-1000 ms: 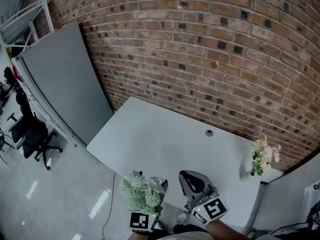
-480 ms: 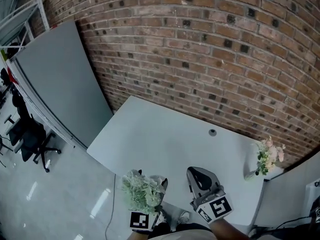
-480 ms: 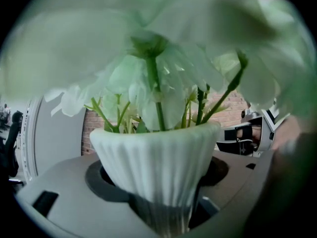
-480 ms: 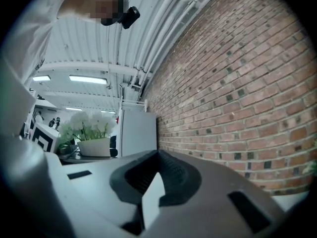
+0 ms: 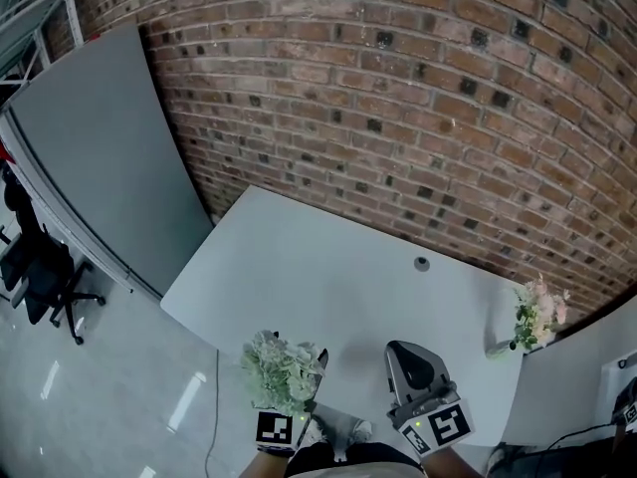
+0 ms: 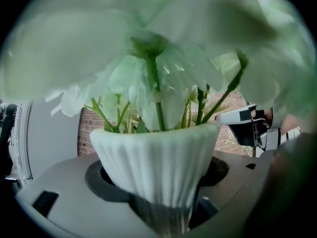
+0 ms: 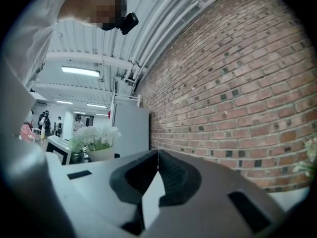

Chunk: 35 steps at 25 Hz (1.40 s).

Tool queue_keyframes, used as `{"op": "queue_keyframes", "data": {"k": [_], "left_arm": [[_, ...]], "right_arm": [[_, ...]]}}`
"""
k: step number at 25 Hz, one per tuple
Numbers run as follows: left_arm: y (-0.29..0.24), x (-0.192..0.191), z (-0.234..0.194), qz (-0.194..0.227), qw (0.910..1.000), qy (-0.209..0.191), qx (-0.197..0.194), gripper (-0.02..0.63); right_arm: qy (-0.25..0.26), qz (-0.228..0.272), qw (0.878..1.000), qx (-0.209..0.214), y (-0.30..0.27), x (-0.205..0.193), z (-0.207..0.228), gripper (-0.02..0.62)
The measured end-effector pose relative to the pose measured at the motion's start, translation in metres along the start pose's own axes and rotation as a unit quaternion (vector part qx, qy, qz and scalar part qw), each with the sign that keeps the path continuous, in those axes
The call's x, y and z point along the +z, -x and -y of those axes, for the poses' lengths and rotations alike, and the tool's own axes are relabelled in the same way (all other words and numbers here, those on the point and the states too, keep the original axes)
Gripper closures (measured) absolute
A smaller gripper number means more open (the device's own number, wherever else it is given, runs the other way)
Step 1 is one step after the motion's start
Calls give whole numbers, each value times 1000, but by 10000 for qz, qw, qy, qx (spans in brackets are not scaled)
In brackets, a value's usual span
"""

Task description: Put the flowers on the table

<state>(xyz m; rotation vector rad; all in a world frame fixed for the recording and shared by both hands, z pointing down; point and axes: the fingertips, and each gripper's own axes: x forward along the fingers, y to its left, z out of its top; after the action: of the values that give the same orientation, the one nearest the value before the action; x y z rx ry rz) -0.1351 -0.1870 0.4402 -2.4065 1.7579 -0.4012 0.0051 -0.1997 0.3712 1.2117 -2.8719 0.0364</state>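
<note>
Left gripper (image 6: 158,217) clamped on white pot (image 6: 154,162) of flowers (image 5: 282,371), 6 o'clock by table (image 5: 328,267) near edge. Right gripper (image 7: 157,155) closed, empty. Keep pot upright, carry toward 12, seat base flat, then release.

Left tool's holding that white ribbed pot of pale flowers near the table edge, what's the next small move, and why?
Probably ease the white ribbed pot of pale green flowers forward, further over the light grey table, before lowering it. The left tool is clamped on the pot's sides, and the head view shows it right at the table's near edge, with bare tabletop ahead.
</note>
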Motion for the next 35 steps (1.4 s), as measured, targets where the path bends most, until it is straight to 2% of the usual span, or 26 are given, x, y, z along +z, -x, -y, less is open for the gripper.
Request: {"op": "queue_keyframes", "data": {"k": [12, 19, 24, 27, 29, 32, 35], "left_arm": [[-44, -28, -3, 92, 9989, 261, -372, 250], [-64, -44, -9, 173, 9982, 403, -421, 250], [-78, -56, -7, 223, 9963, 738, -384, 250], [-87, -65, -13, 458, 9914, 1211, -208, 250], [-93, -71, -16, 381, 9922, 1169, -217, 250], [-102, -79, -16, 143, 9959, 814, -379, 250], [-112, -83, -18, 300, 9934, 1065, -300, 250]], "right_arm": [[3, -237, 9989, -409, 9, -16, 0, 580], [-5, -395, 9972, -632, 14, -25, 1, 579], [-12, -501, 9959, -754, 16, -31, 1, 580], [-3, -552, 9953, -794, 17, -33, 1, 580], [5, -608, 9946, -841, 19, -35, 3, 580], [43, -680, 9932, -941, 20, -35, 8, 580], [63, -731, 9922, -1009, 18, -36, 13, 580]]}}
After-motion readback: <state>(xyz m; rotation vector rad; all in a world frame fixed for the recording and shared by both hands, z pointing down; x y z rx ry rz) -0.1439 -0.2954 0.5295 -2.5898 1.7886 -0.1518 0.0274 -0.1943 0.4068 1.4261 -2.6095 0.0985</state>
